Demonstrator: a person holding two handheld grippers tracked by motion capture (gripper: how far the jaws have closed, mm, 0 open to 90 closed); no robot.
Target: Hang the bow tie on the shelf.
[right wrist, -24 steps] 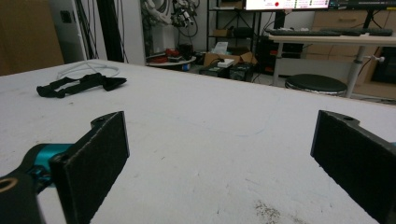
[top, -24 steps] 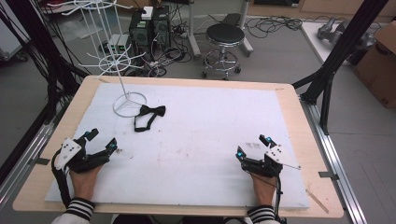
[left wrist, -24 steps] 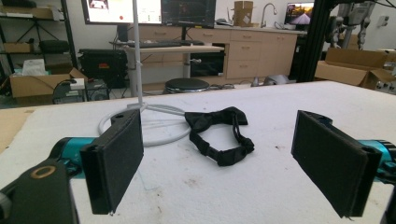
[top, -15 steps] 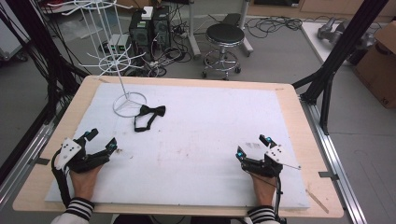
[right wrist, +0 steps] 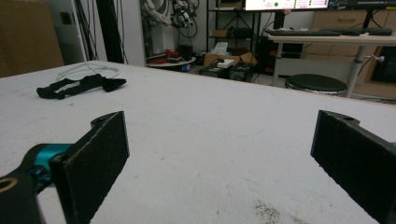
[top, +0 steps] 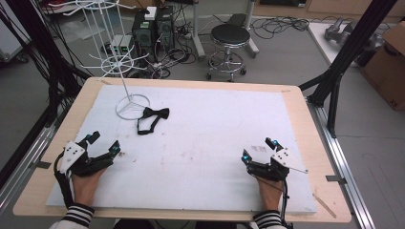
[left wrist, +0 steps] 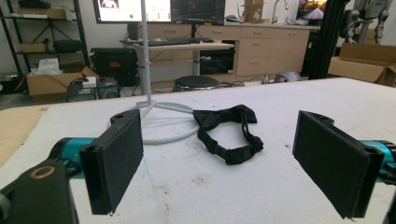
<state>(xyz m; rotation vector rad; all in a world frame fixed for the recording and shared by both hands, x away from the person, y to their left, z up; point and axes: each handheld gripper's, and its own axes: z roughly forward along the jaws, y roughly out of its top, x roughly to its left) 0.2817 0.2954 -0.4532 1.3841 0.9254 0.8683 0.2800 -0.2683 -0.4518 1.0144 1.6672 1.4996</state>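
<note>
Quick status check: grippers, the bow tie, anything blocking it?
Left gripper and right gripper open, empty. Bow tie flat beside wire stand, untouched. Path clear.

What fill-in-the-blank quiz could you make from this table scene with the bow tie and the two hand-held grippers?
1. The black fabric bow tie lies on the white foam table cover beside the round base of the white wire ____.
2. Both the left gripper and the right gripper have their jaws ____.
3. The bow tie lies nearer the ____ gripper.
4. Behind the table stands a round black ____.

Missing words: stand; open; left; stool
</note>
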